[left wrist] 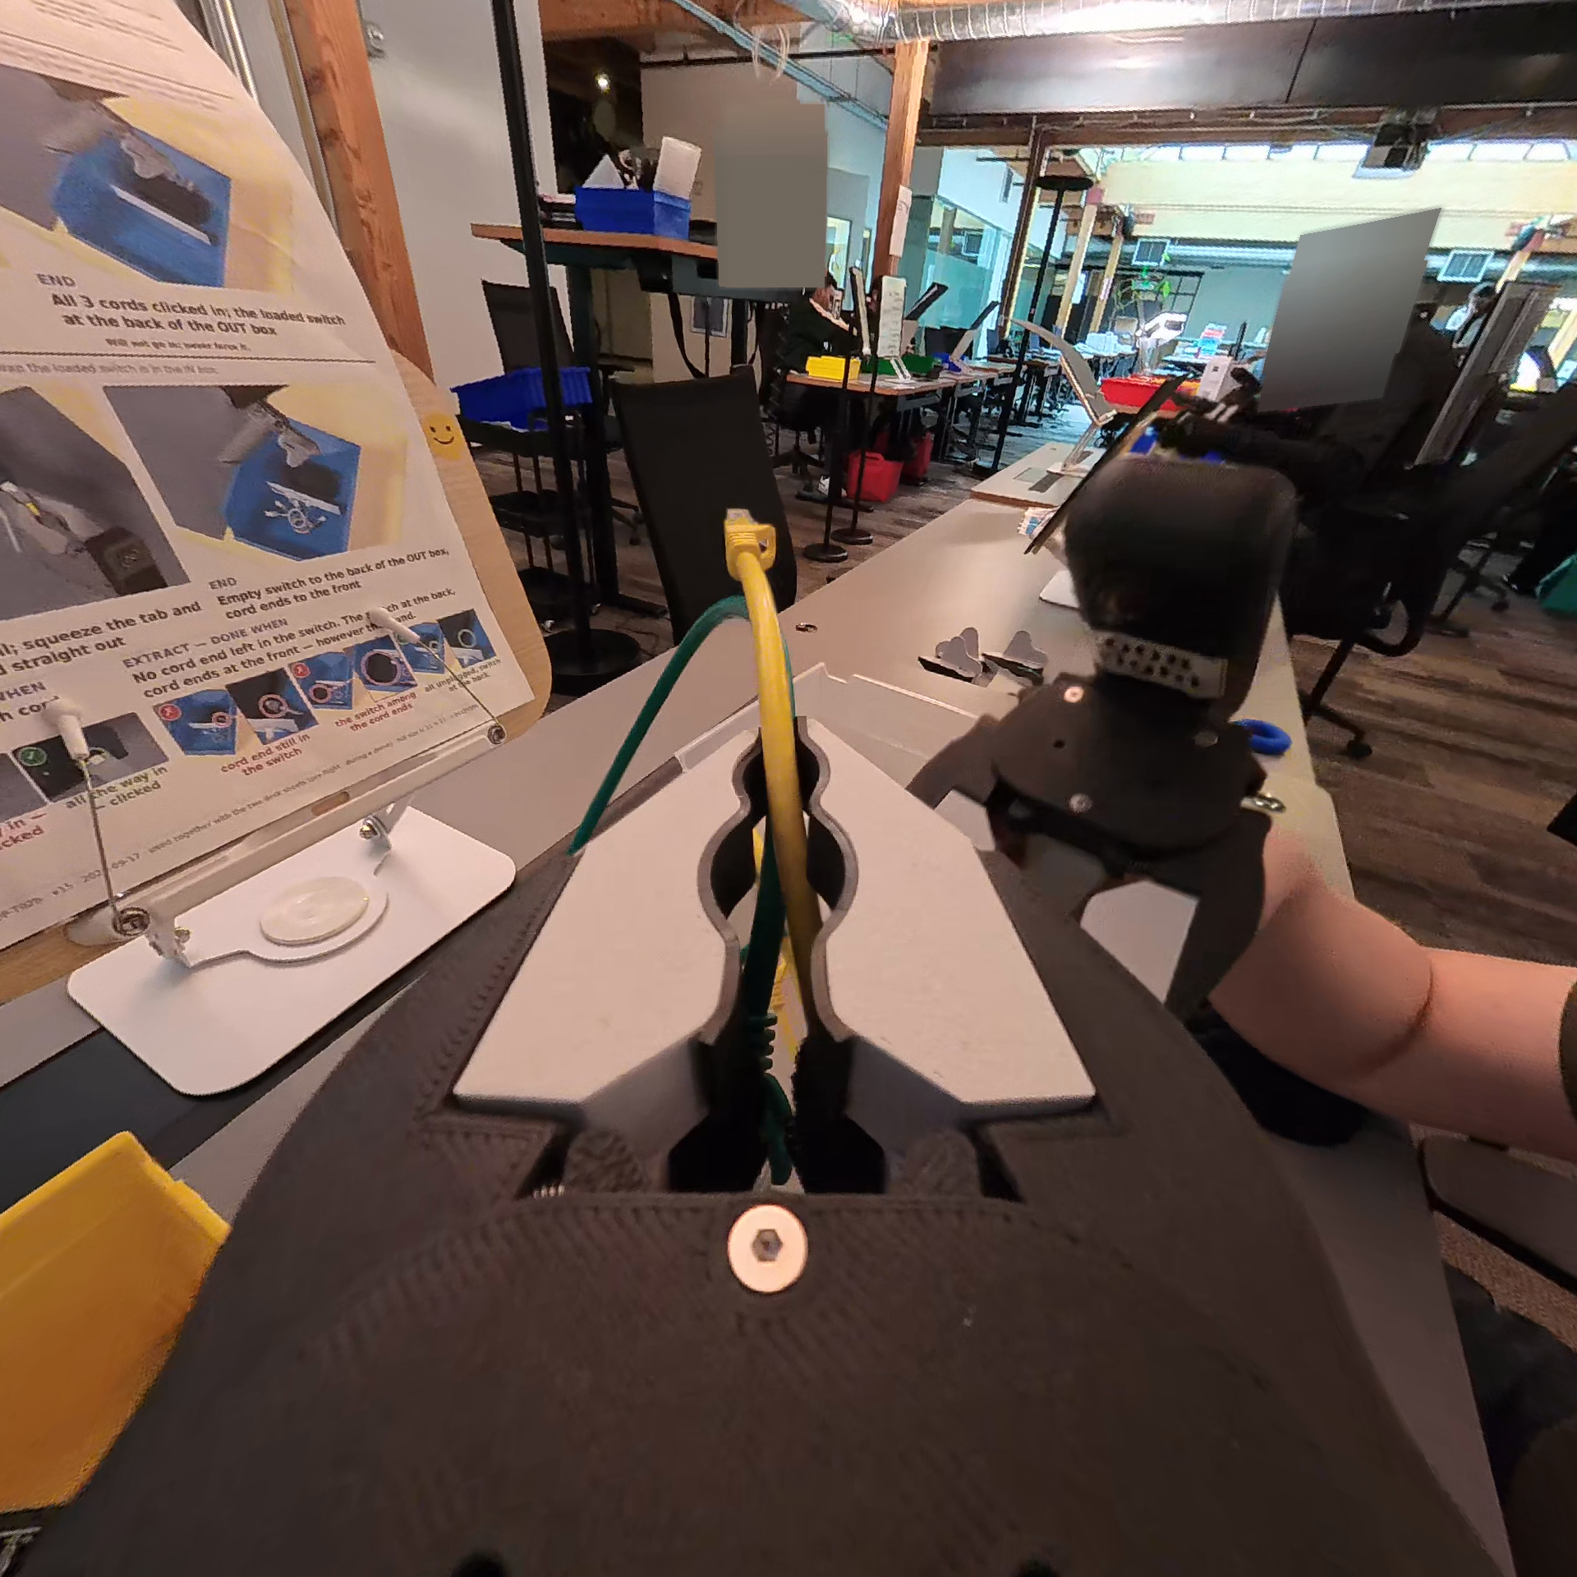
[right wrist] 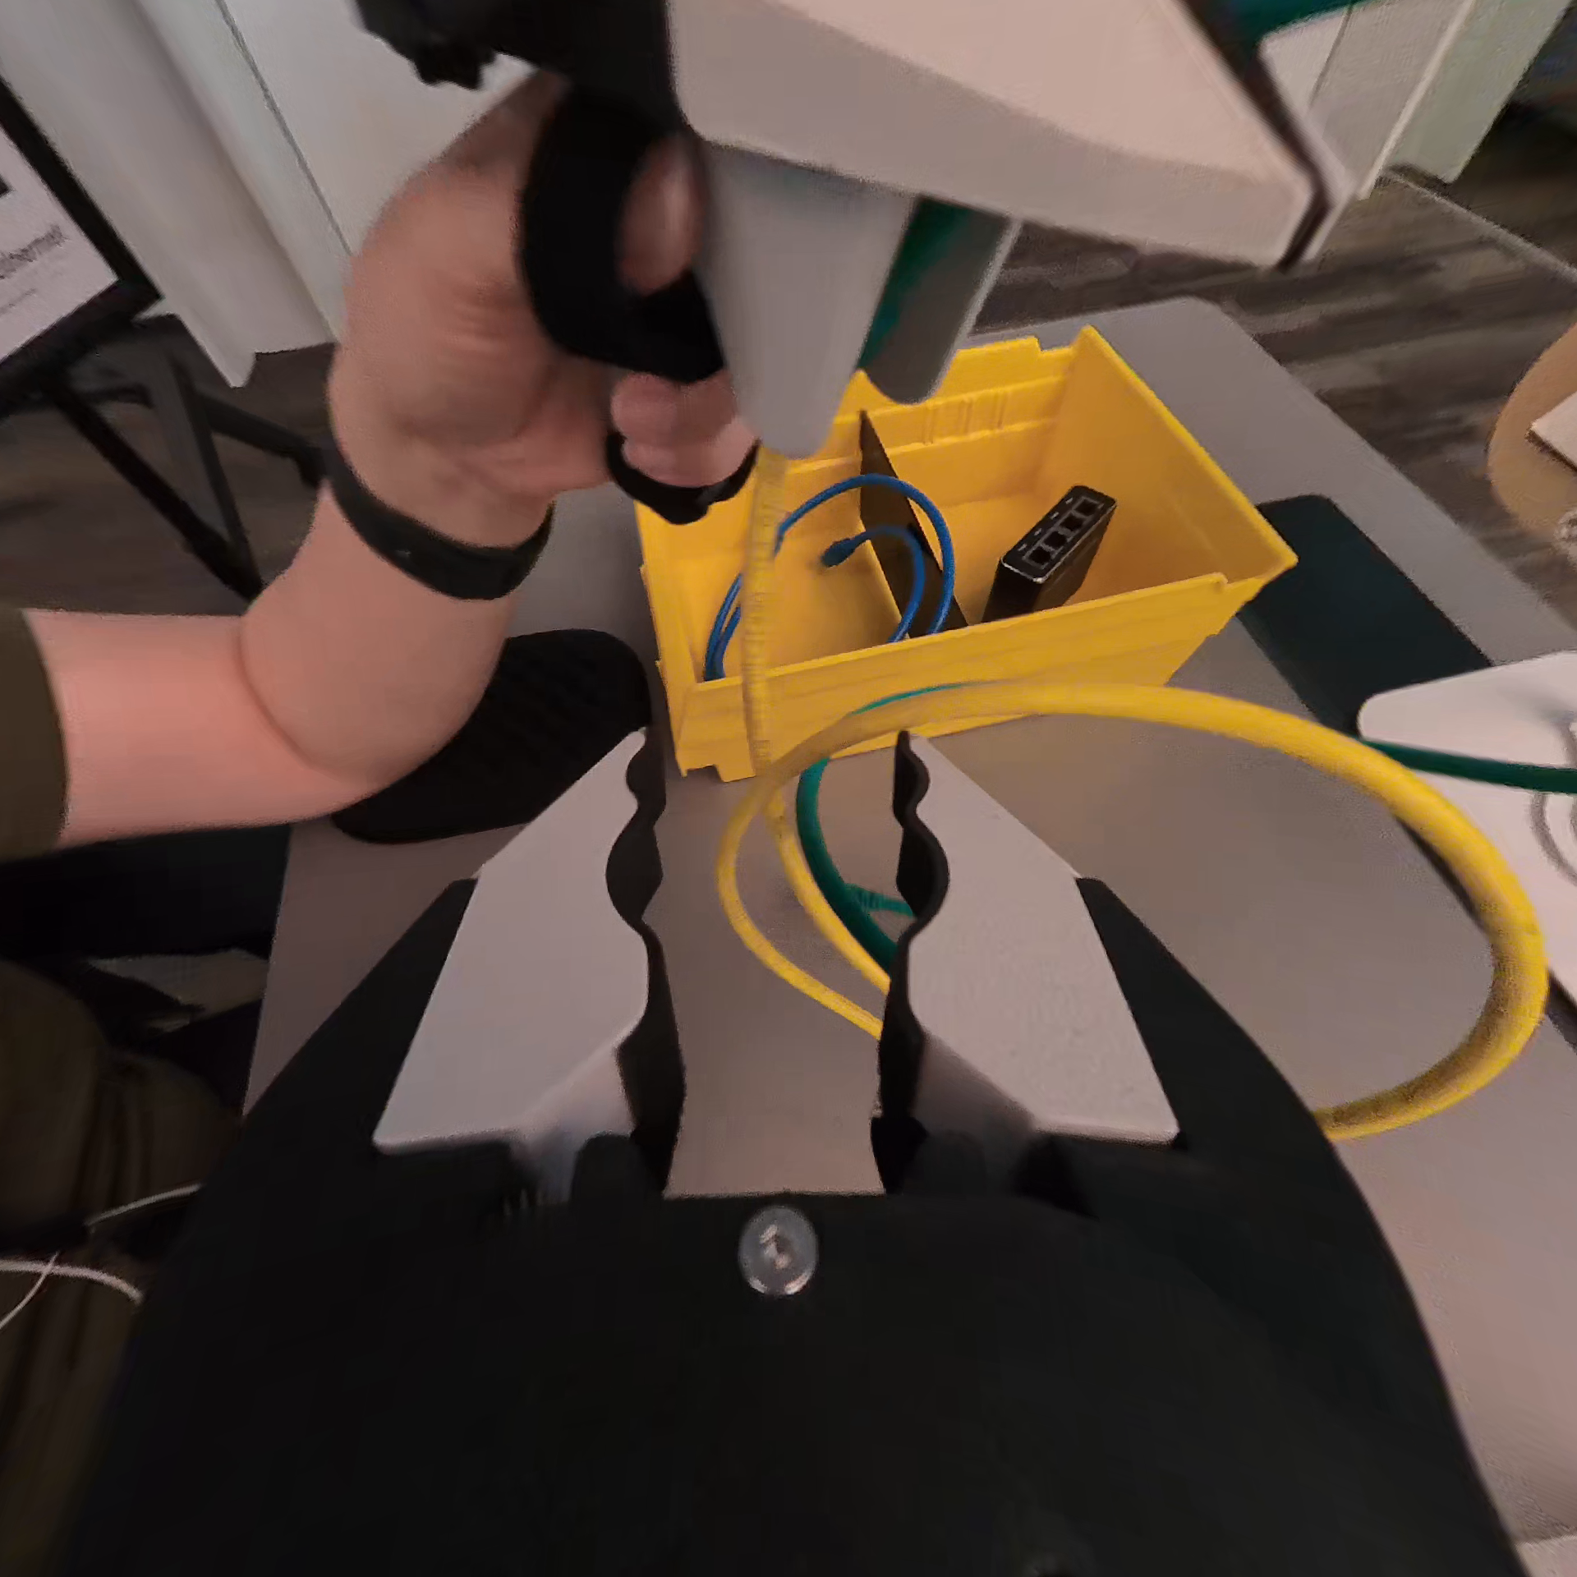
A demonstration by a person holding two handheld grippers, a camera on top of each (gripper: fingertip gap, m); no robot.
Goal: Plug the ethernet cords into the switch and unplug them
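1. My left tongs [left wrist: 772, 819], grey fingers on a black printed body, were pinched narrow around two ethernet cords: a yellow cord [left wrist: 772, 683] and a green cord [left wrist: 657, 708] running side by side through the scalloped gap.
2. The yellow cord stood up past my fingertips and ended in a free yellow plug [left wrist: 748, 539] in the air; the green cord arched away to the left and dropped down.
3. My right tongs [right wrist: 772, 768] were spread wide with nothing between the fingers, only bare grey tabletop [right wrist: 1195, 853] below them.
4. Just ahead of the right fingers, the yellow cord [right wrist: 1280, 725] lay in a big loop on the table, with the green cord [right wrist: 819, 845] curving inside it and passing under my right-hand finger.
5. Beyond the loop sat a yellow plastic bin [right wrist: 981, 674] split by a black divider [right wrist: 896, 520].
6. A thin blue cord [right wrist: 904, 529] was coiled in the bin, arching over the divider, its plug loose.
7. The small black switch [right wrist: 1054, 555] leaned in the bin's right compartment, ports facing up, no cord in it.
8. Above the bin my left hand [right wrist: 461, 358] held the left tongs.
9. Farther off on the left, an instruction sheet on a white stand [left wrist: 290, 947] stood on the table.
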